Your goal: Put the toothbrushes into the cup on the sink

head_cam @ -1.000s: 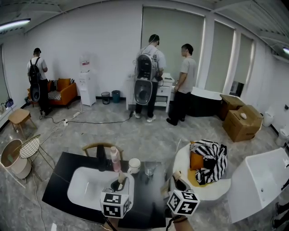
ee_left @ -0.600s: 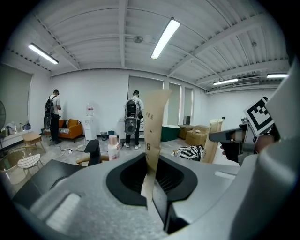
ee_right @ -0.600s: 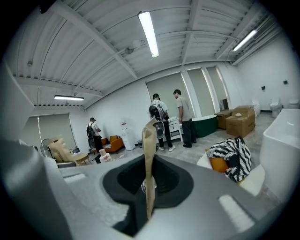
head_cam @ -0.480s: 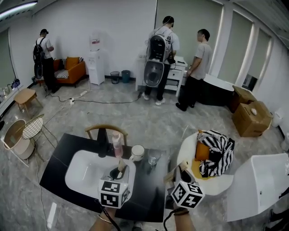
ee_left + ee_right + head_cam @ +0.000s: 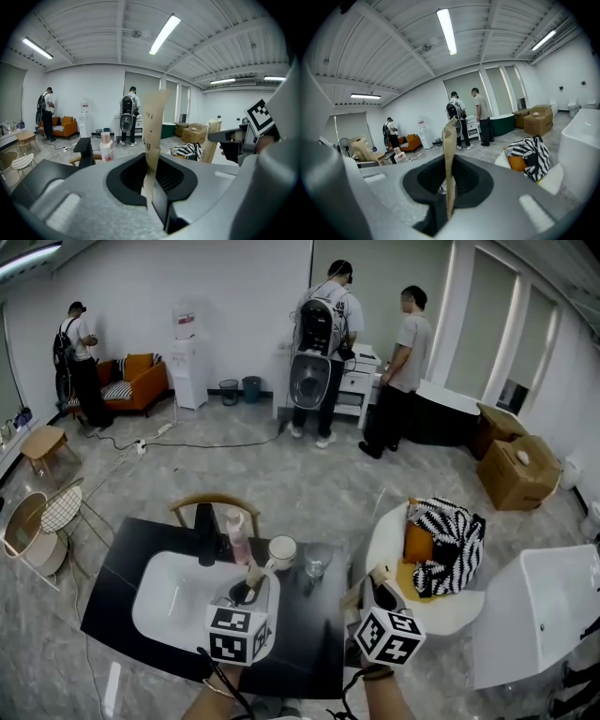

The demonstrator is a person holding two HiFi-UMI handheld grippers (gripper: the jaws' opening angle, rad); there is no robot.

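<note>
Left tool (image 5: 151, 186): pinching an upright paper-sleeved toothbrush (image 5: 153, 122). Right tool (image 5: 449, 197): pinching a second toothbrush (image 5: 449, 145). Step, judged: delivery, both over the bench's (image 5: 300, 657) near edge. Next: lower each into the white mug (image 5: 281, 552), probably the cup, at the far edge beside the sink (image 5: 169, 601).

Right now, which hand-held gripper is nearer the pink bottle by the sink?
Left. The left hand-held gripper hangs just on the near side of the pink bottle; the right hand-held gripper is farther off to its right.

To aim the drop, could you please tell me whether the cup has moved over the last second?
No. The cup still stands between the bottle and the glass, as before.
</note>
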